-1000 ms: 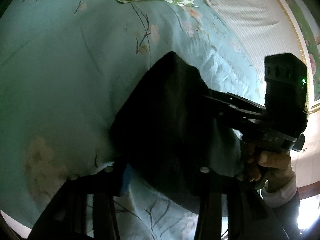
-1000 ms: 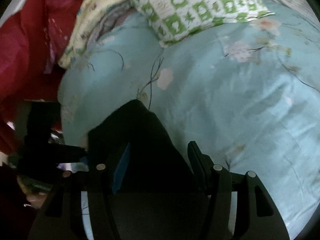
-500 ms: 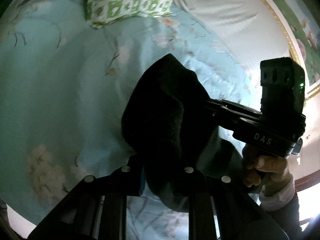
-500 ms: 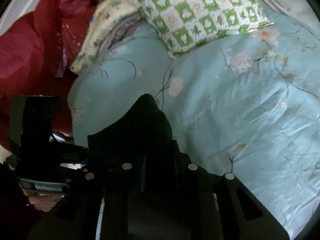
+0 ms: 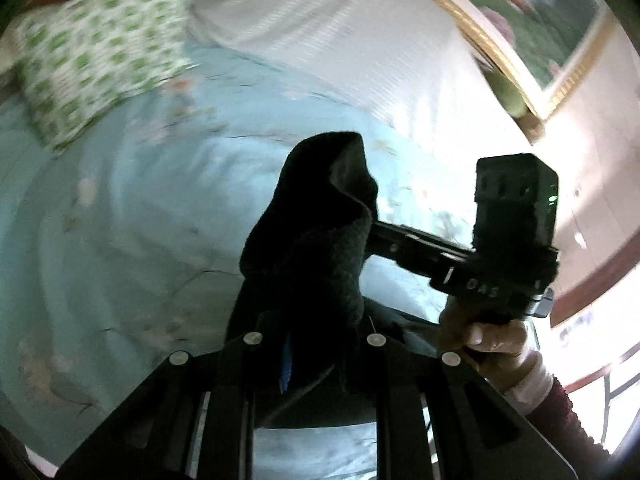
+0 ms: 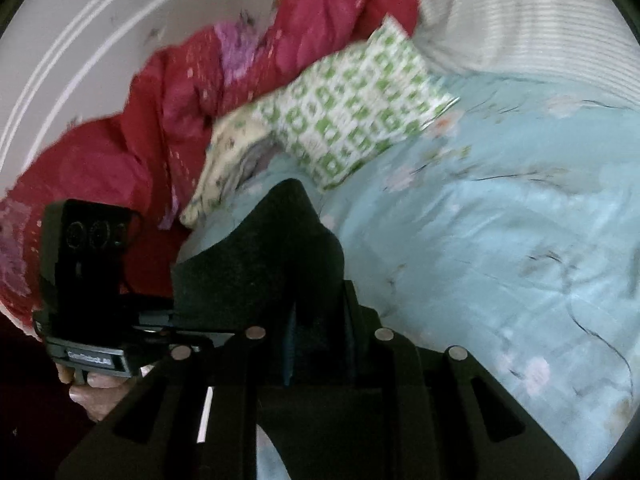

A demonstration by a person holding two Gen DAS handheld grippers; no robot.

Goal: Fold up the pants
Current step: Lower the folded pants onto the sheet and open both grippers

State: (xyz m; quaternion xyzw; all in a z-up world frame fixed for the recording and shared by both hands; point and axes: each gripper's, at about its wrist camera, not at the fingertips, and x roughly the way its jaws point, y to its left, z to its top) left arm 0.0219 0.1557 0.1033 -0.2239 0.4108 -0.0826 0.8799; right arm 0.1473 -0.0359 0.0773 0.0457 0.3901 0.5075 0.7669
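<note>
Pants black, bunched, lifted over blue quilt; left tool and right tool both clamped tight on fabric.

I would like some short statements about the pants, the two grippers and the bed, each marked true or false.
1. Both grippers are shut on the black pants. True: left gripper, right gripper.
2. The pants lie flat on the bed. False: they are lifted above the blue floral bedcover.
3. The checked pillow is blue. False: green and white.
4. A red quilt lies behind the pillow. True.
</note>
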